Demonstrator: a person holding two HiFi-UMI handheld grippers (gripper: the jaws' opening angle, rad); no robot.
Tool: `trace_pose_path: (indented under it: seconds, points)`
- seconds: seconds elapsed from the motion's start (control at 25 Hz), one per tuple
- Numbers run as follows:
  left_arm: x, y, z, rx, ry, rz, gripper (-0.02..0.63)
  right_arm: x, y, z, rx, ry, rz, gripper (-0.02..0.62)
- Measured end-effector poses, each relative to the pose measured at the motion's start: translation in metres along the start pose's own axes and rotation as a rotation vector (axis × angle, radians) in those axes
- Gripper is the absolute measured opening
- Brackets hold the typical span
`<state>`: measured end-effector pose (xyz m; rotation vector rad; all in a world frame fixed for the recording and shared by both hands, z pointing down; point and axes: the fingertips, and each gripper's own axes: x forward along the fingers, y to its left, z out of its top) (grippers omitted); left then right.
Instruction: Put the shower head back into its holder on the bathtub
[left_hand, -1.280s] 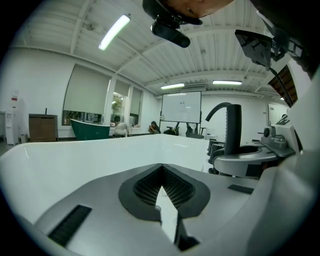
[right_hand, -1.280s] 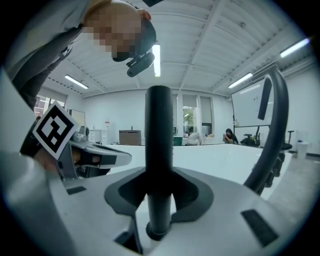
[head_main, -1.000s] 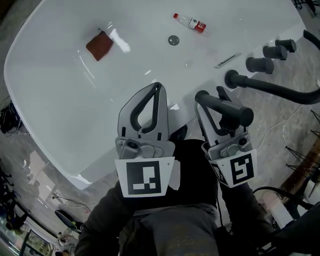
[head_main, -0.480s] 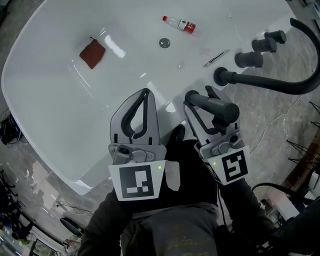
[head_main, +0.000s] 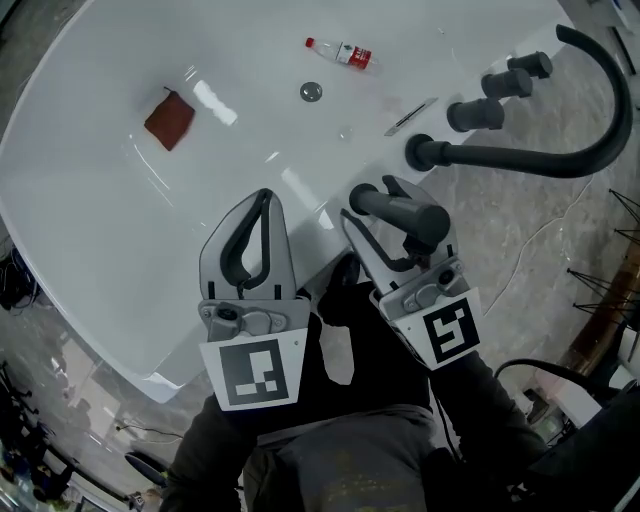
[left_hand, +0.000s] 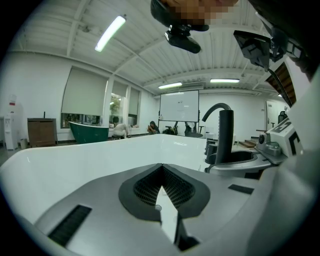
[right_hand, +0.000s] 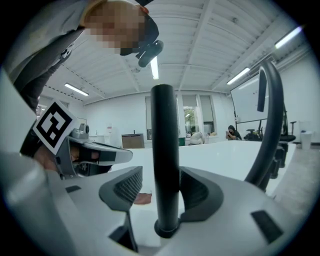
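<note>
At the tub's left end: a brown cloth (head_main: 169, 120) lies on the floor of the white bathtub (head_main: 90, 230).
Left gripper (head_main: 262, 197): tongs pressed together with nothing between them, held over the near rim.
Mid tub: a drain (head_main: 311, 92), with a small bottle (head_main: 342, 53) lying beyond it.
Right gripper (head_main: 380, 195): tongs pinching the black shower head (head_main: 405, 212), which lies crosswise between them above the rim.
Right rim: the black faucet (head_main: 540, 155) has its base near the shower head but apart from it; two black knobs (head_main: 475, 114) sit farther along.
</note>
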<state>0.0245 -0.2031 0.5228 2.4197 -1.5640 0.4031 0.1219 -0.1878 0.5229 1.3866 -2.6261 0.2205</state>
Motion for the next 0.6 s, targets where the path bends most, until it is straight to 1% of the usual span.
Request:
trace_pose_path:
  seconds: [0.12, 0.2, 0.28, 0.32, 0.4, 0.48, 0.6]
  points:
    - [-0.004, 0.005, -0.002, -0.015, 0.000, 0.012, 0.002, 0.004, 0.004, 0.002, -0.011, -0.017, 0.006, 0.224]
    - [-0.004, 0.006, -0.001, -0.024, -0.006, 0.014, 0.002, 0.005, 0.004, 0.005, -0.013, -0.042, -0.004, 0.224]
    - [-0.005, 0.011, 0.008, -0.007, -0.037, 0.024, 0.003, 0.009, 0.006, 0.007, 0.004, -0.072, -0.009, 0.224]
    - [-0.006, 0.013, 0.014, 0.004, -0.051, 0.035, 0.002, 0.010, 0.009, 0.006, 0.022, -0.071, -0.002, 0.224]
    - [-0.008, 0.010, 0.020, 0.003, -0.068, 0.054, 0.003, 0.009, 0.011, 0.001, 0.044, -0.033, 0.020, 0.224]
    - [-0.008, -0.001, 0.023, -0.018, -0.085, 0.056, 0.002, 0.000, 0.006, 0.001, 0.005, -0.005, 0.038, 0.224]
    - [-0.008, -0.025, 0.024, -0.036, -0.098, 0.037, 0.002, -0.021, -0.006, 0.003, -0.058, 0.019, 0.040, 0.224]
